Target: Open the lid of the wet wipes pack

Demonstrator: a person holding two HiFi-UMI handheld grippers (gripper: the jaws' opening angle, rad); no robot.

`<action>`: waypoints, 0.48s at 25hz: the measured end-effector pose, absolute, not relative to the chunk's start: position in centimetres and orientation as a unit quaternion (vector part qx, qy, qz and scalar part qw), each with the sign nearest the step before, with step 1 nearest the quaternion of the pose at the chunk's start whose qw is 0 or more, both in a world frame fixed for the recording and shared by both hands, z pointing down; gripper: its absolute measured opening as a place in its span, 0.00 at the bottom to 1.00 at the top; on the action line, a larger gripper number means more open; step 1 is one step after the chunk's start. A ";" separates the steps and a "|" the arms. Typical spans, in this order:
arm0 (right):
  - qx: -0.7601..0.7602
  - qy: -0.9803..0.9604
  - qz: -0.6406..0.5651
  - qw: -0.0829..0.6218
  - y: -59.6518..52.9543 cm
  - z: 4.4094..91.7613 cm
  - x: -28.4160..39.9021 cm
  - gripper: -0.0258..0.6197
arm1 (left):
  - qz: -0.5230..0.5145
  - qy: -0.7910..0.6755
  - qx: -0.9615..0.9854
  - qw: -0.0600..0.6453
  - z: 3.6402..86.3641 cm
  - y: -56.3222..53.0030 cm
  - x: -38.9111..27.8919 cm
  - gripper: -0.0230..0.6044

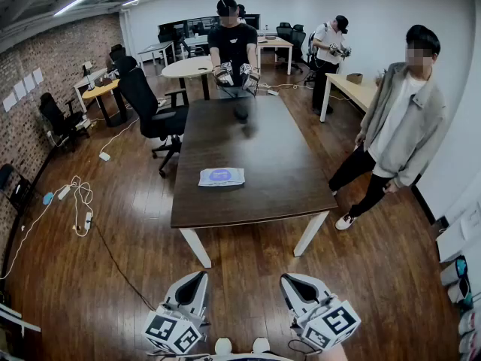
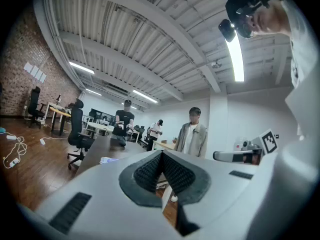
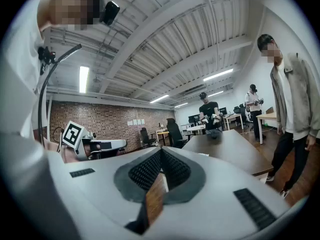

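Since both grippers sit low at the near edge of the scene, well short of the table [image 1: 248, 138], the task looks not yet begun: this is the approach. The left gripper [image 1: 192, 288] and the right gripper [image 1: 299, 288] each have their jaws pressed together with nothing between them. The wet wipes pack [image 1: 221, 177] lies flat on the table's near end, left of centre. Next, I judge, the jaws must part, one gripper steadying the pack while the other catches the lid's edge. Only the head view shows the pack whole; the left gripper view gives a pale sliver of it, and the right gripper view gives no clear sight of it.
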State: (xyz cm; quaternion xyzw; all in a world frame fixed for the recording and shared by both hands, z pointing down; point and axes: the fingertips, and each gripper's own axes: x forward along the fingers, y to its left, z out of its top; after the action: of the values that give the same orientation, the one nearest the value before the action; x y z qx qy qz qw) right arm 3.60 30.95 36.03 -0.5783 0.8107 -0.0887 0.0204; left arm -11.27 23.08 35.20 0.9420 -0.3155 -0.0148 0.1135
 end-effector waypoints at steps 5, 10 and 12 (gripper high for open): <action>-0.578 0.811 -0.087 0.019 31.1 36.0 4.3 0.05 | -0.014 -0.316 0.941 0.116 35.5 23.2 -10.7 0.04; -0.575 0.813 -0.089 0.019 31.2 36.4 4.9 0.05 | -0.014 -0.318 0.941 0.117 35.7 23.3 -9.9 0.04; -0.573 0.815 -0.091 0.018 31.2 36.6 5.2 0.05 | -0.013 -0.318 0.941 0.118 35.9 23.3 -9.5 0.04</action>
State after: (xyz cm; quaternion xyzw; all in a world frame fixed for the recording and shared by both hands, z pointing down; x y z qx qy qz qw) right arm 5.19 31.22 36.60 -0.5726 0.8146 -0.0907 0.0178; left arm -9.54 23.27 35.90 0.9405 -0.3184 -0.0127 0.1178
